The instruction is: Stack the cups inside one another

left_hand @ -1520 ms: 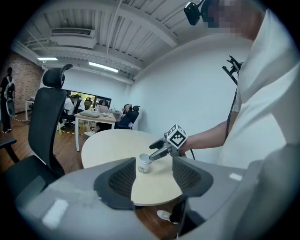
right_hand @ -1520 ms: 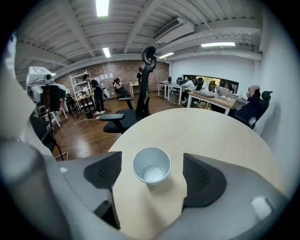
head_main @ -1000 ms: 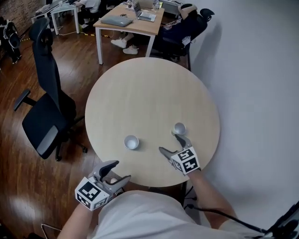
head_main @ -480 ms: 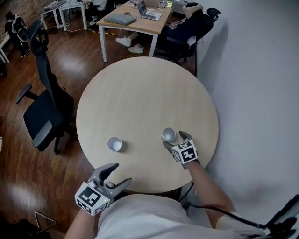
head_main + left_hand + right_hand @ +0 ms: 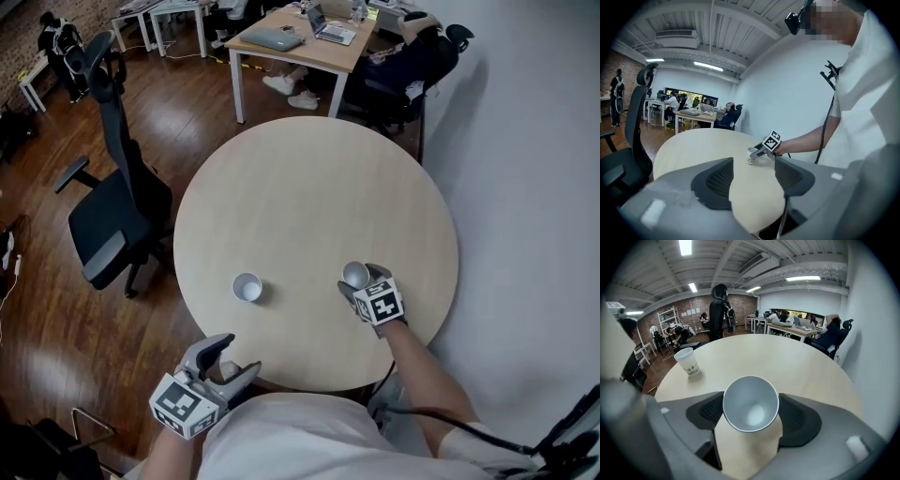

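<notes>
Near table (image 5: 309, 178) edge, right claw (image 5: 357, 280) grips cup (image 5: 750, 404).

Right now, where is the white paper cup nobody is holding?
In the head view, the free white paper cup stands on the round wooden table's near-left part, left of the other white cup in the right tool.

The print on the far cup (image 5: 687, 362) is illegible.

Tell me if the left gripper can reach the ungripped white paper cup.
Probably yes: the left gripper is open and empty, with only bare round wooden table between it and the white paper cup.
</notes>
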Demonstrator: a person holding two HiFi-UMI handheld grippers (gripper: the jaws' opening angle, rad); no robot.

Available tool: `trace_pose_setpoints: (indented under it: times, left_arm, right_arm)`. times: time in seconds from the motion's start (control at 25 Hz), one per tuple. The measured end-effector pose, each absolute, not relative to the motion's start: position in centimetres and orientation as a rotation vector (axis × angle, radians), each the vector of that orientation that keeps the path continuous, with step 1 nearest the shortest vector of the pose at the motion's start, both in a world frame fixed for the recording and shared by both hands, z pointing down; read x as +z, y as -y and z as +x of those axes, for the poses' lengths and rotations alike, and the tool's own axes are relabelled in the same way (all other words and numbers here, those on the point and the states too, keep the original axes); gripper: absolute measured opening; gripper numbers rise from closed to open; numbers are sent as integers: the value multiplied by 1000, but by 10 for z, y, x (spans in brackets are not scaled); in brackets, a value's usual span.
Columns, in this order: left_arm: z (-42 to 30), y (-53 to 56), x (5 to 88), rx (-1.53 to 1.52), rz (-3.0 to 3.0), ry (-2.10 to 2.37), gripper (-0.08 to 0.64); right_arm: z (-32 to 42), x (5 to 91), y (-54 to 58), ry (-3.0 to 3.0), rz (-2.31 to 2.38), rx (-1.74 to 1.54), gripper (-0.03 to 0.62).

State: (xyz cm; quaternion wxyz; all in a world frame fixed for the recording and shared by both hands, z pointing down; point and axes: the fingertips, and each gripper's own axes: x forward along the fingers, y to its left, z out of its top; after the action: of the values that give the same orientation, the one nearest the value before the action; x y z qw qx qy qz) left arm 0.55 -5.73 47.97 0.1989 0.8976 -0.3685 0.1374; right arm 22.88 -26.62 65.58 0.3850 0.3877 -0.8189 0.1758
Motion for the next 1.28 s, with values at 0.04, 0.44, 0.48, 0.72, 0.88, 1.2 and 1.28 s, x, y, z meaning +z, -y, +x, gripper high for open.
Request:
trace_pose_setpoints:
  times: [0.04,0.44,0.48,0.72,0.88,1.2,1.28]
  left_arm:
    - [1,58,479,383,2509,1035,293]
    - [-63,63,474,332,2562,1009,293]
    - [-71,62,474,326,2563,1009,293]
    - [-119,54,477,304,2565,1002,293]
    - [-151,46,480,306,2558,991,293]
    - [-190,29,489,323,2558,938,293]
    - [-195,23,493,320,2561,923,293]
  right_arm:
    - [223,647,265,2097,979,435,365]
    - [98,543,232,2266,830,301,365]
    - [82,537,228,2281,811,291,364]
    - [7,531,203,2316,738,279,365]
    - [-25,540,197,2306,736,288,365]
    - [-36,578,198,2246,830,369,370]
    - [-33,585,197,2225,868,386,385]
